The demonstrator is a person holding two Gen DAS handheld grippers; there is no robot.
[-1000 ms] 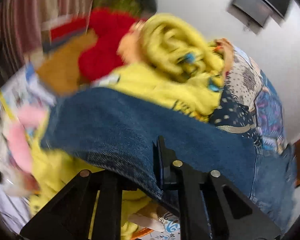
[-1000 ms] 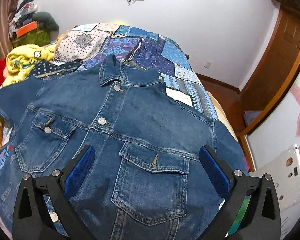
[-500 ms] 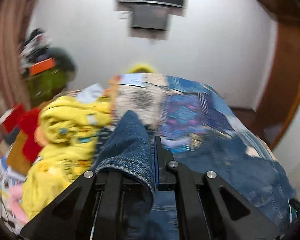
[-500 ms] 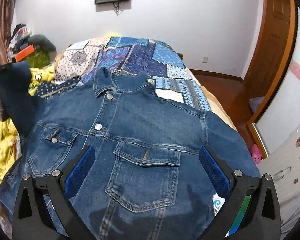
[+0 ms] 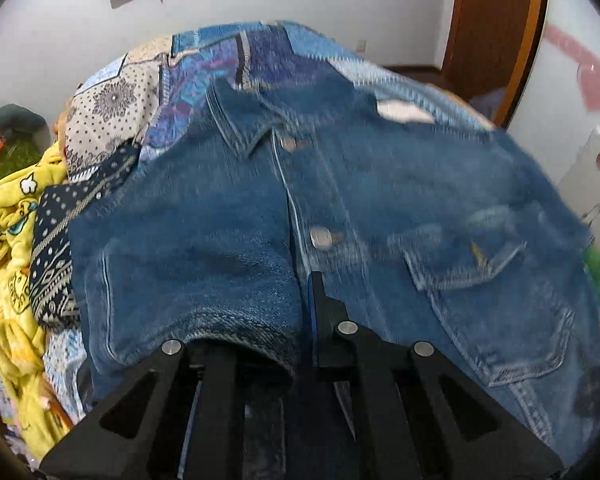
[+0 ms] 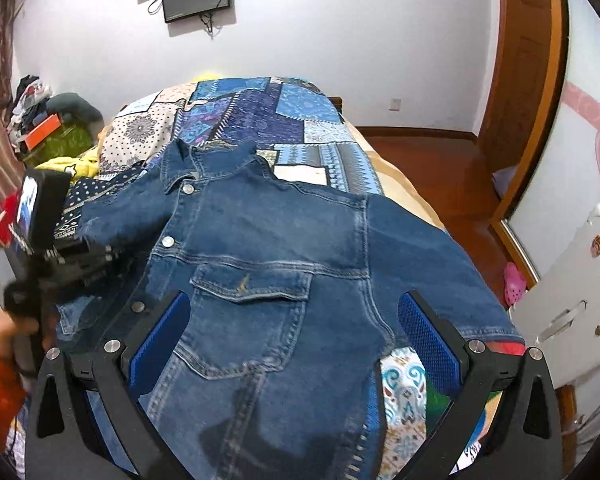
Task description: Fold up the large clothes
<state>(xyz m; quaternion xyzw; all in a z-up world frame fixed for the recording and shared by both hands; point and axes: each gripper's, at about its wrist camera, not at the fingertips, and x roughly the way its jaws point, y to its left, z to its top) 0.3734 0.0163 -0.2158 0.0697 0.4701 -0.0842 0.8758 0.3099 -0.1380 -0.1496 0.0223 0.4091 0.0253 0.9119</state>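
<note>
Between the pressed-together left tongs [image 5: 306, 300], a denim jacket [image 6: 284, 264] sleeve cuff [image 5: 204, 312] is pinched over the jacket's chest; right tongs [image 6: 288, 340] hover spread.

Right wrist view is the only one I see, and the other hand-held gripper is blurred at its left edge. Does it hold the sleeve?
Observer: Yes. The left hand-held gripper pinches the sleeve cuff; its jaws have just been opening slightly, cuff between them.
Operator: Where is the cuff?
Observer: Over the front of the denim jacket, beside a front button.
Operator: Which pockets show?
Observer: Only one chest pocket; the sleeve covers the other side.
</note>
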